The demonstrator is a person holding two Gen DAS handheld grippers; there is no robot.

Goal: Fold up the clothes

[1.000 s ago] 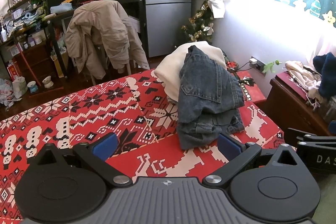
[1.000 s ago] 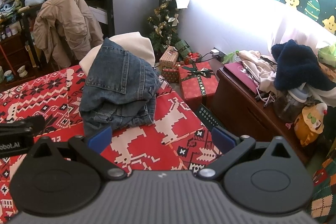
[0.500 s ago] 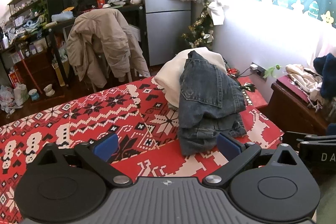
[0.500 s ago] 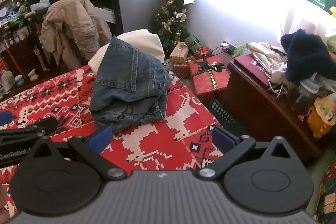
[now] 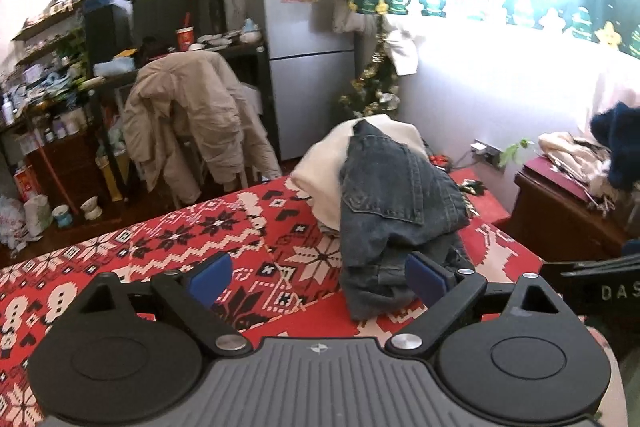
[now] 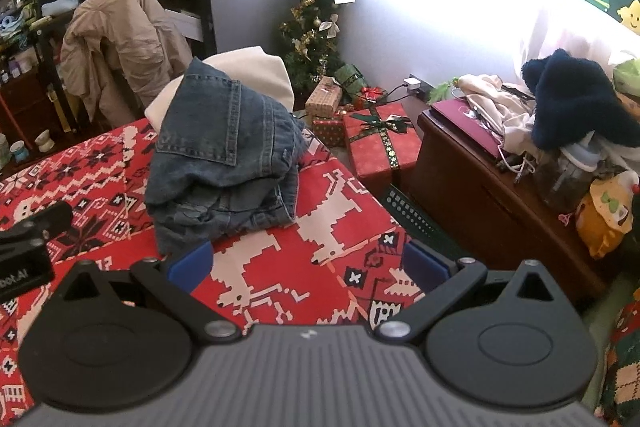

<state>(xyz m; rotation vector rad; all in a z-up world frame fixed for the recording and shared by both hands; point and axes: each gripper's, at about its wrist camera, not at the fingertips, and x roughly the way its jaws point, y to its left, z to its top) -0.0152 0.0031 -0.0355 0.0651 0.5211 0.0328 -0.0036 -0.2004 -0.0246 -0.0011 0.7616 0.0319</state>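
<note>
**Jeans folded on the pile, both claws free**

Left claw (image 5: 318, 277): wide, jaws closing a bit right now, nothing betw. them but red blanket (image 5: 192, 239). Its right pad sits in front of the jeans' near edge in the left view; can't tell if it touches, doesn't look like a pinch. Right claw (image 6: 306, 265): jaws wide apart, empty, only blanket under it.

Jeans (image 5: 394, 203): ahead of left claw and to its right side; in the right view, ahead and left of the right claw (image 6: 224, 155). They lie folded in thick layers, leaning up on the cream garment (image 5: 324, 167) behind them, far end raised, near end down on the blanket. Prob. parked there as the "done" pile, at the blanket's far corner, so the near area stays free for the next piece.

Long axis: runs away from the claws, near-to-far, tilted up toward the far end. Back pocket (image 6: 204, 123) faces up and toward the cams; layered fold edges face the claws. Stack looks lumpy, slopes toward the bed edge on the right, so it may slide.

Both claws hover low over the blanket, side by side. Fold of the jeans looks finished, judging by the layers.
</note>
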